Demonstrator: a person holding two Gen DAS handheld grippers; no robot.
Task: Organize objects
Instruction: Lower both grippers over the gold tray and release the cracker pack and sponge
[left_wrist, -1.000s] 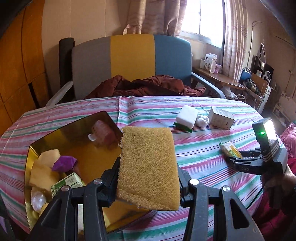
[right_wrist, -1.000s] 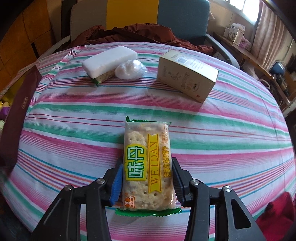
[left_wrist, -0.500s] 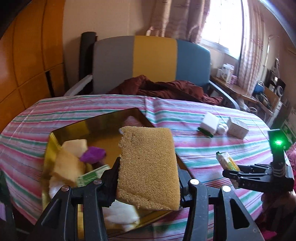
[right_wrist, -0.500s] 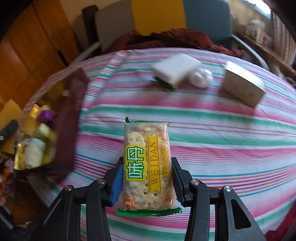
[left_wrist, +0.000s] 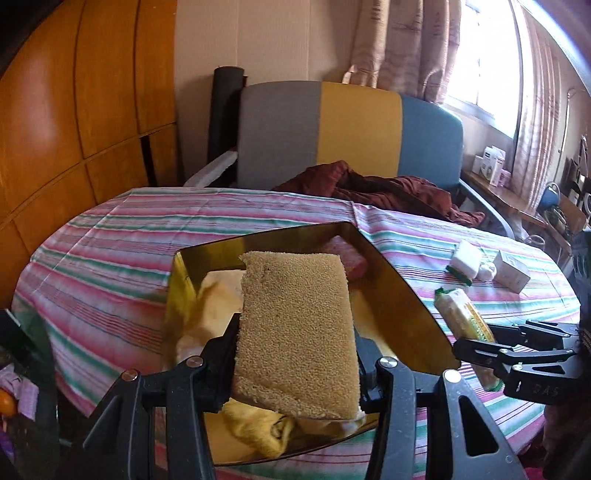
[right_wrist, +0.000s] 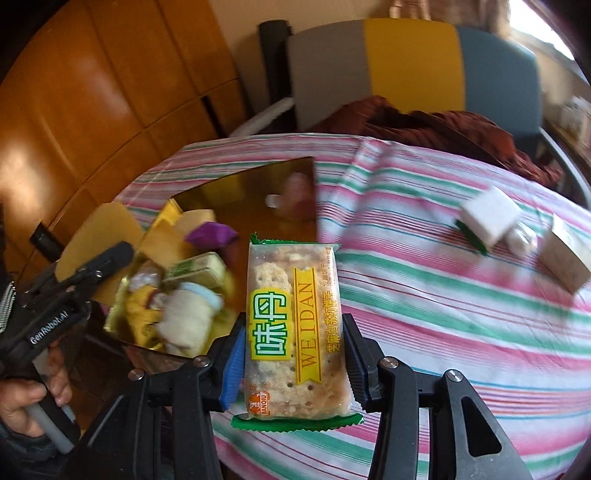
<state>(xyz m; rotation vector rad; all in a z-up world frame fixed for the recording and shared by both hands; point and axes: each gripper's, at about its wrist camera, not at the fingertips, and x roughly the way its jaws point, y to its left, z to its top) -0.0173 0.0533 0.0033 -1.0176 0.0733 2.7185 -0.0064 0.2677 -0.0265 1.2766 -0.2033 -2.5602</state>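
My left gripper (left_wrist: 295, 354) is shut on a yellow-brown sponge (left_wrist: 295, 325) and holds it above the gold tray (left_wrist: 402, 299). The tray holds several small items; it also shows in the right wrist view (right_wrist: 236, 184). My right gripper (right_wrist: 293, 354) is shut on a WEIDAN cracker packet (right_wrist: 293, 321) and holds it above the striped tablecloth, just right of the tray. In the left wrist view the right gripper (left_wrist: 480, 343) and the packet (left_wrist: 461, 314) are at the tray's right edge. The left gripper (right_wrist: 88, 269) shows at the left of the right wrist view.
A white sponge with a green base (right_wrist: 487, 218), a small white wad (right_wrist: 521, 240) and a cardboard box (right_wrist: 569, 258) lie on the striped tablecloth (right_wrist: 443, 314) at the far right. A chair (left_wrist: 351, 133) with a dark red cloth (left_wrist: 388, 188) stands behind the table.
Both grippers have moved left toward the tray, each still holding its item. The sponge now hangs over the tray's middle and the cracker packet is next to the tray's right edge.
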